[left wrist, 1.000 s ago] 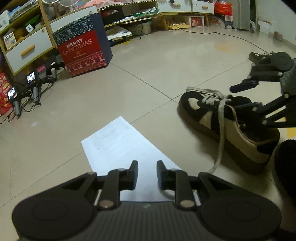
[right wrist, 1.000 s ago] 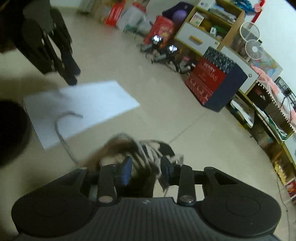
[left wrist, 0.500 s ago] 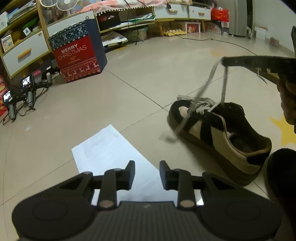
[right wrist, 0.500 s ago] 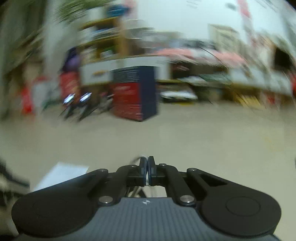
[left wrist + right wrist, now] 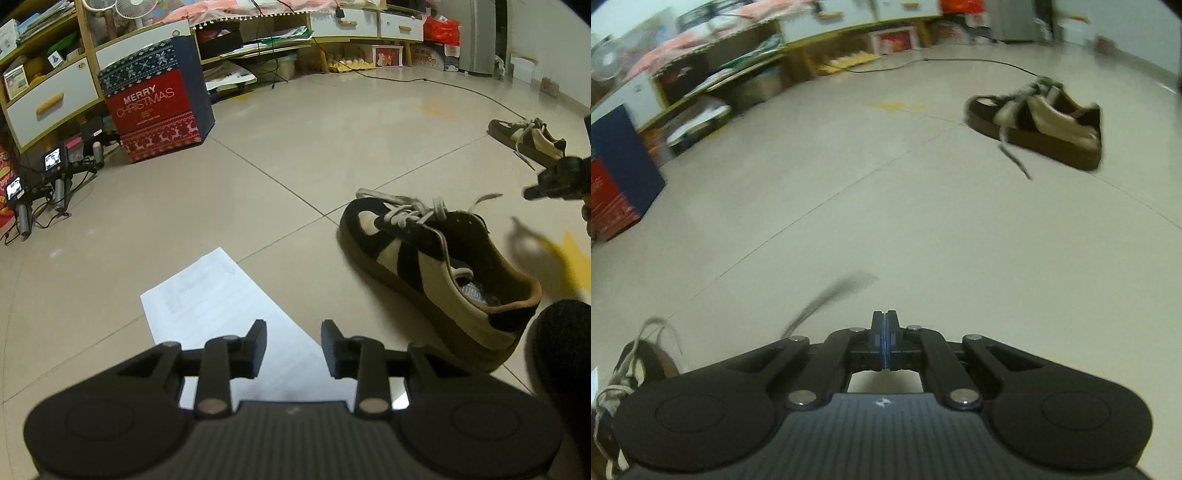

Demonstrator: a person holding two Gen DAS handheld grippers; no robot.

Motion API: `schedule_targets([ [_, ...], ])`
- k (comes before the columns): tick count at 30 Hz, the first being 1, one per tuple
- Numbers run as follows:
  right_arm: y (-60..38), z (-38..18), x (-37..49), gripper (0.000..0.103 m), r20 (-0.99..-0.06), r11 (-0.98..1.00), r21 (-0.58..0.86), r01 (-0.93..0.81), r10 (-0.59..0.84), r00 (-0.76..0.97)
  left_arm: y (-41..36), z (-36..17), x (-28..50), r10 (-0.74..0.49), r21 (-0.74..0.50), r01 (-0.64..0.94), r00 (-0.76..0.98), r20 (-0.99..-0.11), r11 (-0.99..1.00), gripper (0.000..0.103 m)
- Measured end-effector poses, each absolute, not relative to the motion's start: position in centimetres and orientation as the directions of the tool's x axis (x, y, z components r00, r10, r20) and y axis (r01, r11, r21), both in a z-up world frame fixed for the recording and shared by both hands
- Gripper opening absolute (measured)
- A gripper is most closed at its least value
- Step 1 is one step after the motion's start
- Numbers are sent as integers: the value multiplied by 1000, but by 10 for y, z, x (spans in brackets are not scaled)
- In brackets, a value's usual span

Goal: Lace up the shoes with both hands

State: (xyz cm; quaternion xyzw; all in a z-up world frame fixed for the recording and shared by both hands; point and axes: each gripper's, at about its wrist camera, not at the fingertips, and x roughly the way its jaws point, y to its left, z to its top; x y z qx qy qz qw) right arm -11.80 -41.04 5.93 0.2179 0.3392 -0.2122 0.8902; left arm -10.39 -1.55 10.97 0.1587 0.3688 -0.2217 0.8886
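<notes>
We hold the left tool [image 5: 293, 341] with its jaws apart above a white paper sheet [image 5: 218, 299] on the tiled floor [image 5: 280, 140]. Right of it lies a black-and-cream shoe [image 5: 432, 266], laces [image 5: 413, 212] loose. The right tool [image 5: 554, 179] appears at the right edge.

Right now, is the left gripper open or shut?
Open. The left gripper shows a clear gap between its fingertips, with the white paper visible through it and nothing held.

- The near shoe [image 5: 436, 273] lies on the floor [image 5: 258, 192] at 2 o'clock.
- A paper sheet [image 5: 221, 306] lies left of it.
- A second shoe [image 5: 528, 138] lies behind.
</notes>
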Motion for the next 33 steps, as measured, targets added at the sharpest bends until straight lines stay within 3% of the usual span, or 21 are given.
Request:
schedule_targets([
  [5, -385, 82, -96, 7, -615, 851, 441, 284, 56, 787, -19, 112, -104, -282, 119, 515, 632, -721, 849, 39],
  [8, -369, 79, -65, 8, -614, 795, 578, 183, 276, 740, -21, 113, -104, -286, 118, 518, 632, -720, 847, 39],
  [11, -343, 67, -36, 9, -635, 787, 608, 100, 407, 656, -22, 112, -103, -286, 121, 520, 633, -719, 845, 39],
  [14, -325, 66, -23, 10, -650, 803, 593, 56, 436, 622, -20, 112, -103, -285, 121, 517, 635, -718, 847, 39],
  [15, -324, 67, -22, 16, -636, 788, 614, 52, 454, 624, -19, 112, -103, -284, 120, 514, 636, -718, 849, 39],
  [16, -322, 67, -22, 33, -622, 772, 634, 48, 472, 625, -18, 112, -102, -283, 119, 512, 636, -718, 851, 39],
  [17, -321, 66, -20, 39, -626, 773, 633, 47, 474, 620, -17, 112, -102, -283, 117, 511, 636, -718, 852, 39],
  [19, -319, 64, -13, 40, -652, 794, 607, 48, 461, 602, -17, 111, -101, -282, 116, 509, 636, -718, 853, 39],
  [21, -310, 61, -6, 34, -692, 831, 554, 45, 430, 579, -17, 111, -102, -283, 117, 510, 638, -717, 852, 39],
  [23, -302, 60, -2, 8, -715, 856, 516, 29, 412, 565, -19, 112, -102, -284, 119, 511, 639, -714, 851, 39],
  [24, -299, 61, -2, 3, -705, 853, 522, 10, 425, 568, -19, 112, -102, -285, 119, 512, 640, -713, 851, 39],
  [27, -291, 75, -18, 3, -641, 857, 506, -93, 446, 624, -19, 116, -99, -267, 154, 501, 667, -695, 852, 39],
  [33, -252, 112, -68, 3, -560, 852, 254, -458, 516, 649, -26, 136, -87, -292, 314, 570, 729, -619, 759, 39],
])
